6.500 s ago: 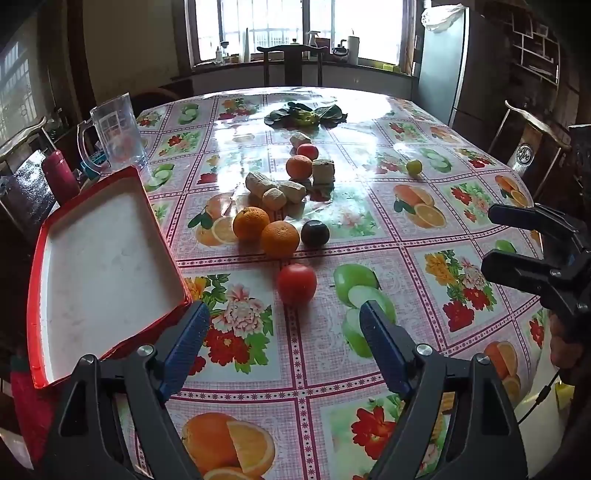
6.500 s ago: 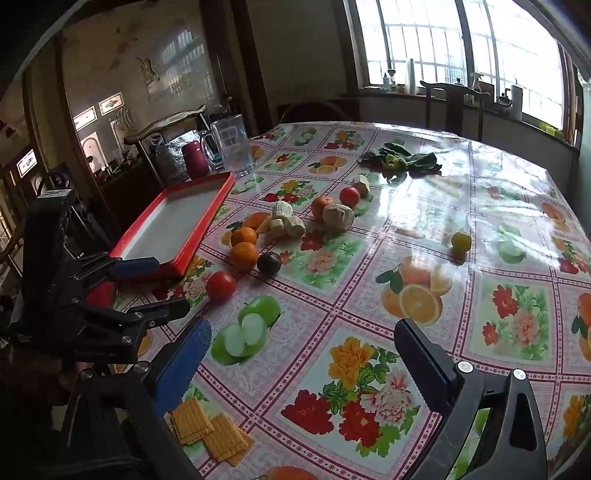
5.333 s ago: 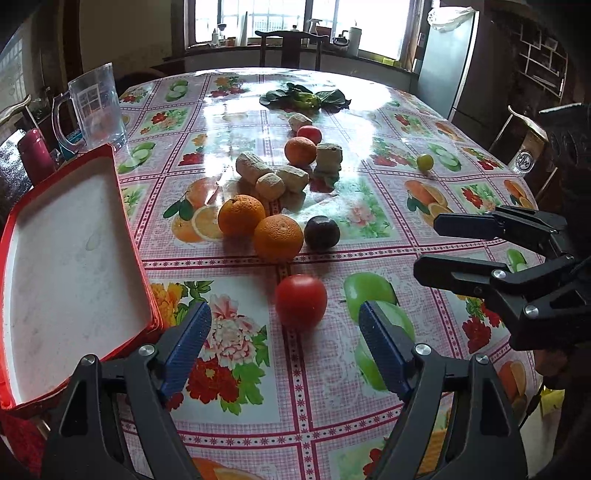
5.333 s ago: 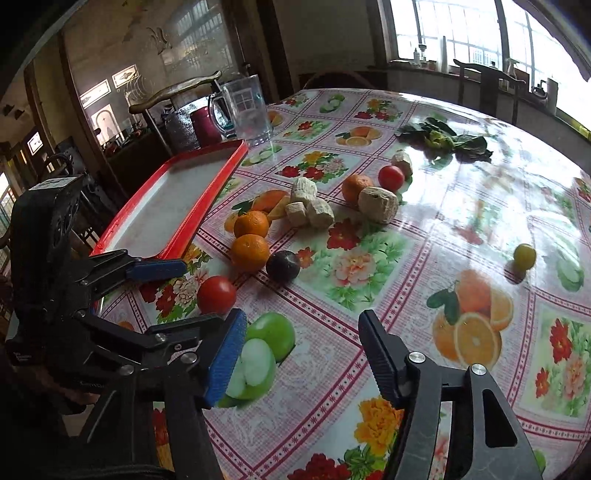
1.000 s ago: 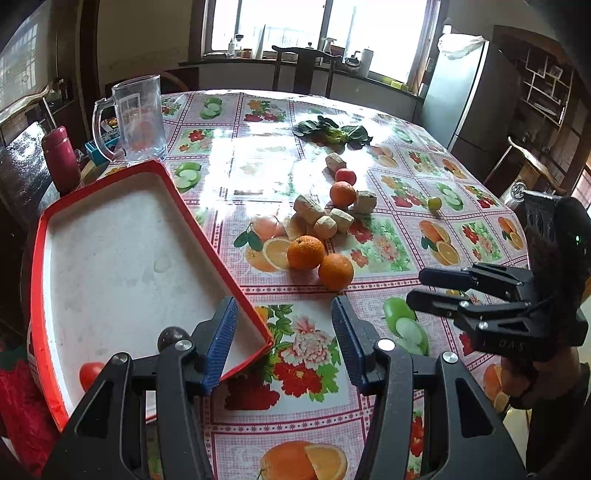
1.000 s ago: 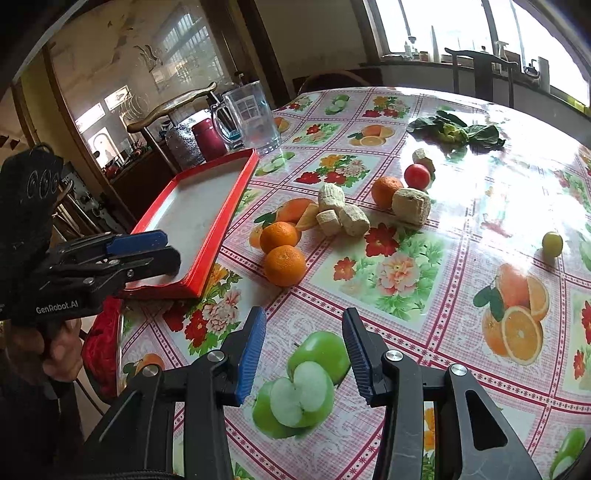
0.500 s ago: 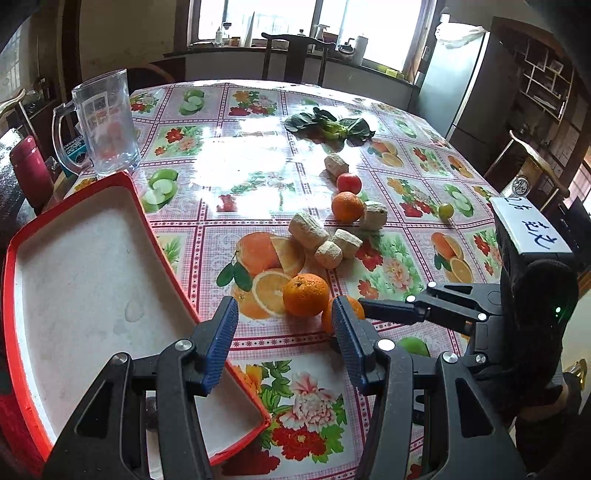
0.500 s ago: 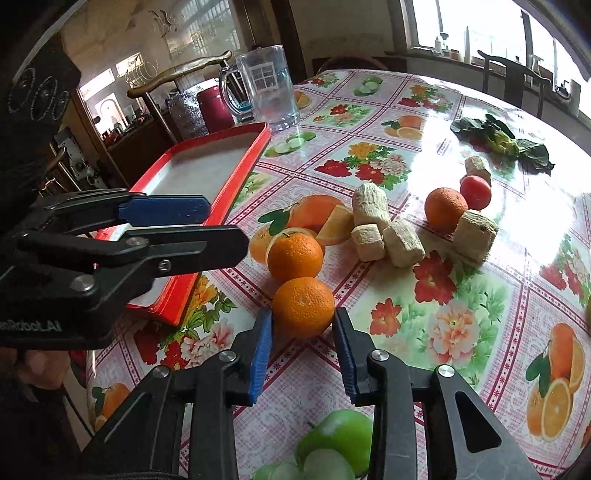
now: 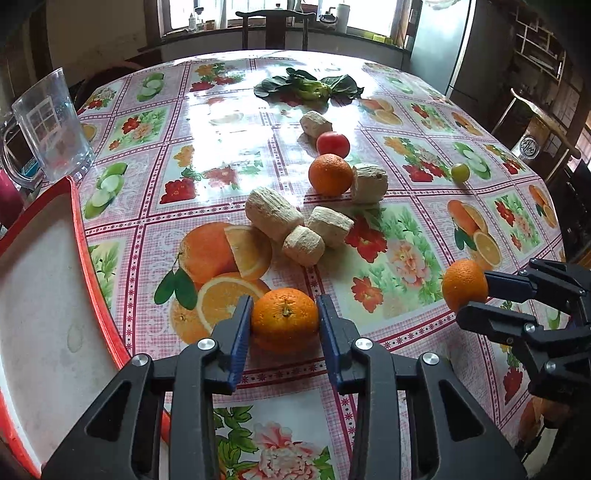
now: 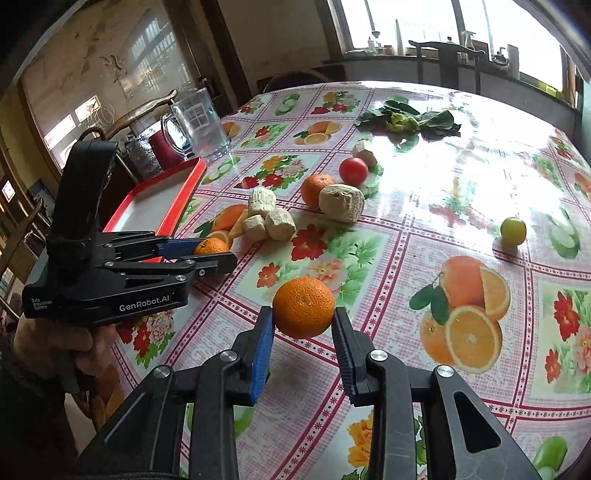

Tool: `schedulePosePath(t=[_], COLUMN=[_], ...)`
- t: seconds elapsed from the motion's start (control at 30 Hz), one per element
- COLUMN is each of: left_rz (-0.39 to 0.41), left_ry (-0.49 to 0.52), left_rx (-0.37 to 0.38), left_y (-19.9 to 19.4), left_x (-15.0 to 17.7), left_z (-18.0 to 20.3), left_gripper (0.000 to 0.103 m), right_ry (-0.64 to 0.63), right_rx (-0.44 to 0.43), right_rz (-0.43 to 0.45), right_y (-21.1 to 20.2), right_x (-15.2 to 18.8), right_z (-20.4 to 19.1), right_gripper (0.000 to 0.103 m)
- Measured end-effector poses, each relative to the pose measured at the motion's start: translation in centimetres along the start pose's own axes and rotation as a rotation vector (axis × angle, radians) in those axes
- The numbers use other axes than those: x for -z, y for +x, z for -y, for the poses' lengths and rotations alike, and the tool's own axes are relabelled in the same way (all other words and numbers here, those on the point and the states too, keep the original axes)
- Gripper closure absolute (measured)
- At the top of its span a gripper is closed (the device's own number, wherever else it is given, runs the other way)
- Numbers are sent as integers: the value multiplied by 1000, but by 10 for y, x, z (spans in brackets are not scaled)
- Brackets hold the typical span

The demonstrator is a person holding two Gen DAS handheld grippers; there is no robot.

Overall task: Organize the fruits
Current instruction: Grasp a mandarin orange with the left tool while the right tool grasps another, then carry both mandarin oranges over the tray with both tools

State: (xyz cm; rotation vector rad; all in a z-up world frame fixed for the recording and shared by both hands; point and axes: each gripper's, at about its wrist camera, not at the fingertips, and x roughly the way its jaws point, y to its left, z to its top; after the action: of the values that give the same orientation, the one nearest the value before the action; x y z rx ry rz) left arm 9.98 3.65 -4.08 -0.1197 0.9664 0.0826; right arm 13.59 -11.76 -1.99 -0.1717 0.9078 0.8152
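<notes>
An orange [image 9: 284,317] rests on the flowered tablecloth between my left gripper's [image 9: 284,298] blue pads; the jaws are closing and both pads touch its sides. My right gripper [image 10: 303,310] is shut on a second orange [image 10: 303,301] and holds it just above the cloth; the left wrist view shows this orange [image 9: 464,284] at the right. A third orange [image 9: 330,179], a tomato [image 9: 333,144] and a small yellow-green fruit [image 9: 460,171] lie farther back. The red tray [image 9: 82,229] is at the left.
Several pale root chunks [image 9: 273,214] lie between the oranges. Leafy greens [image 9: 308,86] sit at the far side. A clear jug [image 9: 51,125] stands behind the tray, and a chair [image 9: 275,26] is beyond the table's far edge. A hand [image 10: 55,343] grips the left tool.
The left gripper moved forward from the tray's corner to the near orange and closed around it. The right gripper, half a second ago around the other orange on the cloth, now holds it lifted.
</notes>
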Motion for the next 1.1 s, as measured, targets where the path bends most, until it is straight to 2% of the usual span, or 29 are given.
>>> schedulePosePath(t=[0.5, 1.1], left_rz=[63, 120], left_ry=[-58, -148], left_rx=[-5, -51], left_y=[-46, -95], left_x=[25, 68], left_z=[-19, -67], left_gripper=[72, 72], right_ry=[-54, -157], right_rx=[-52, -114], right_rz=[38, 27], right_y=[-15, -4], right_x=[-2, -14], right_z=[-37, -107], right_gripper=[71, 71])
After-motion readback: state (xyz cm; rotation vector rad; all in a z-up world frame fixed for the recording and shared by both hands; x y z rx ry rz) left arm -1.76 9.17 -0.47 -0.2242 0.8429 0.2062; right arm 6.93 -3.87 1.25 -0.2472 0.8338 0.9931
